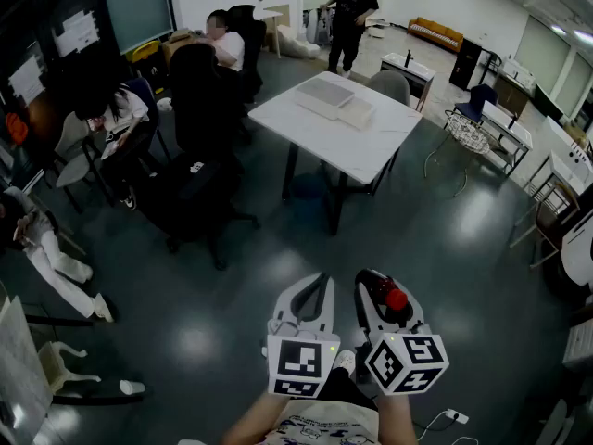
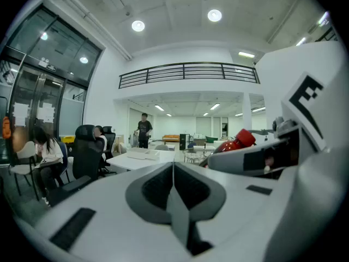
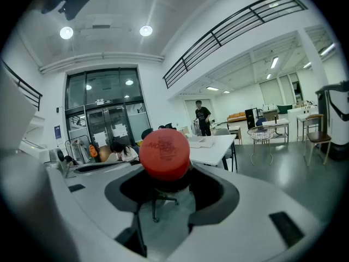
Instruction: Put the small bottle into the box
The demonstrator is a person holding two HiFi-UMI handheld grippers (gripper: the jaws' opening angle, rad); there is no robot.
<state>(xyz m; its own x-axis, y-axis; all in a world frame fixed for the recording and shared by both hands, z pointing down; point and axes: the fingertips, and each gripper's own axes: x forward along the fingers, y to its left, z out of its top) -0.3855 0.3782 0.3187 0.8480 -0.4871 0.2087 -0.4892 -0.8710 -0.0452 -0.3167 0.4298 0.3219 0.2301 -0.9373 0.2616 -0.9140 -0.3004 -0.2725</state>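
While both grippers are held side by side above the dark glossy floor (image 1: 463,248), pointing slightly downward towards the room, only one of them carries a load. The left gripper (image 1: 319,279) has its two jaws pressed together along a single seam, with nothing between them. The right gripper (image 1: 378,278) is clenched on the small bottle (image 3: 164,153), whose red cap fills the middle of the right gripper view and stands up between the dark inner faces of the jaws; in the head view the same cap shows as a red spot on top of that gripper, and in the left gripper view it juts out at the right. The bottle is thus off the ground, in the jaws and well apart from the white table (image 1: 371,146). Two flat white boxes (image 1: 324,97) lie on that table, near its far side. Black office chairs (image 1: 199,109) and seated persons occupy the left of the room, and a person in black (image 1: 350,17) stands beyond the table
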